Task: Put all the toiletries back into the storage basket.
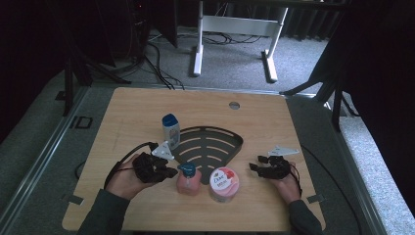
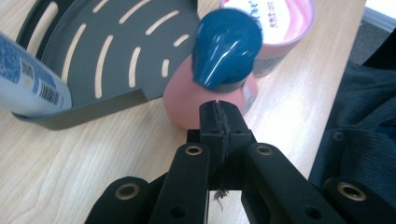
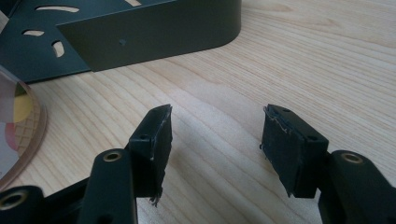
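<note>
Toiletries cluster around a dark slotted corner shelf (image 1: 210,147) lying flat on the wooden table (image 1: 127,112), and that shelf serves as the landmark; a pink pump bottle (image 1: 188,179) with a blue pump head stands upright just off the shelf's near edge, a pink-lidded Dove jar (image 1: 224,184) stands beside the bottle, also on the shelf's near side, and a white bottle with a blue cap (image 1: 171,130) stands against the shelf's left rim. The left gripper (image 1: 157,169) sits to the shelf's near left, aimed at the pump bottle; in the left gripper view its jaws are pressed together with nothing between them, the tip (image 2: 220,122) close in front of the bottle's pink body (image 2: 187,100), though contact cannot be made out; a closed tip low against the body looks better suited to nudging than to grasping, so the jaws would probably have to part before any lift. The right gripper (image 1: 268,169) rests off the shelf's right corner, apart from every item; its jaws stand wide over bare wood in the right gripper view (image 3: 212,140), the shelf's wall (image 3: 154,32) ahead and the jar's edge (image 3: 18,126) at the left, probably waiting to take the jar or steady the shelf.
</note>
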